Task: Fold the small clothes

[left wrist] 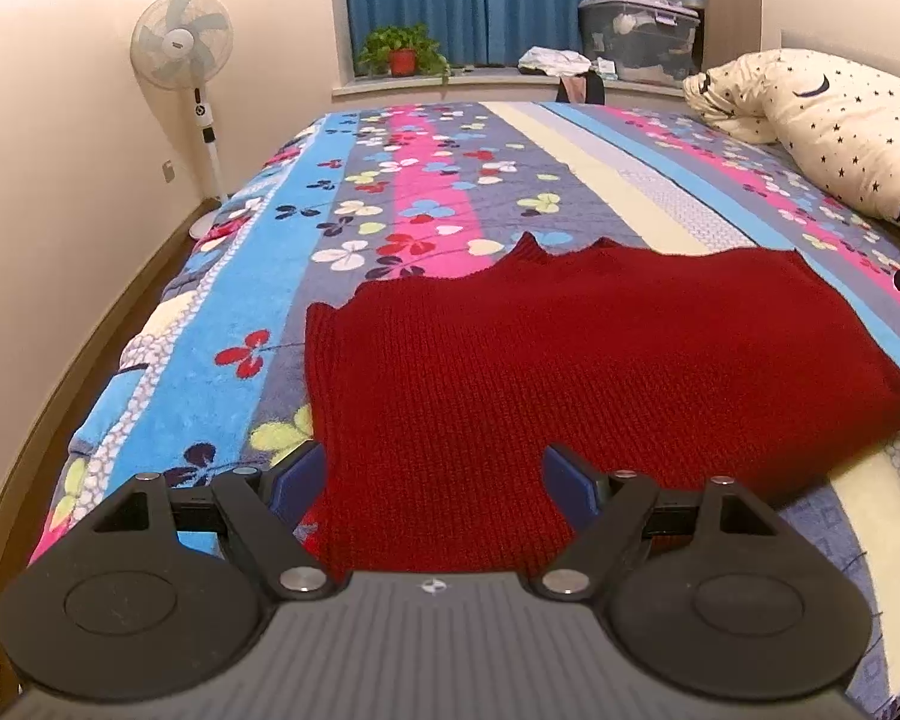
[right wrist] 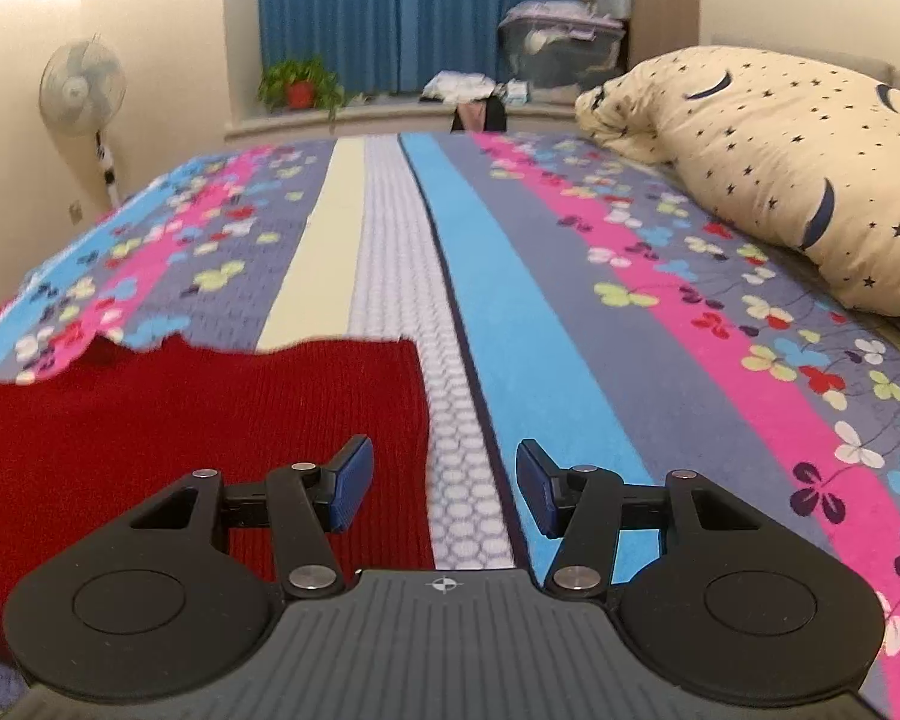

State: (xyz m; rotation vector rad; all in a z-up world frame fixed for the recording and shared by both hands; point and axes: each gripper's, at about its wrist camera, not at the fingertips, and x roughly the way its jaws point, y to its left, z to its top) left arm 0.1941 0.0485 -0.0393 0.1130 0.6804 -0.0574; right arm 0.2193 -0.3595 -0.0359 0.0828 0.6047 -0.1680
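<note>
A dark red knitted garment (left wrist: 570, 360) lies flat on the bed, its jagged far edge pointing away from me. My left gripper (left wrist: 435, 480) is open and empty, its blue pads straddling the near edge of the garment just above it. In the right wrist view the garment (right wrist: 180, 420) fills the lower left. My right gripper (right wrist: 444, 489) is open and empty over the garment's right edge, the left pad above the knit and the right pad above the bedspread.
The bed has a striped floral bedspread (right wrist: 570, 300). A cream star-print pillow (right wrist: 780, 168) lies at the right. A standing fan (left wrist: 183, 42) is by the left wall. A potted plant (left wrist: 402, 54) and storage bins (left wrist: 636, 30) sit on the window ledge.
</note>
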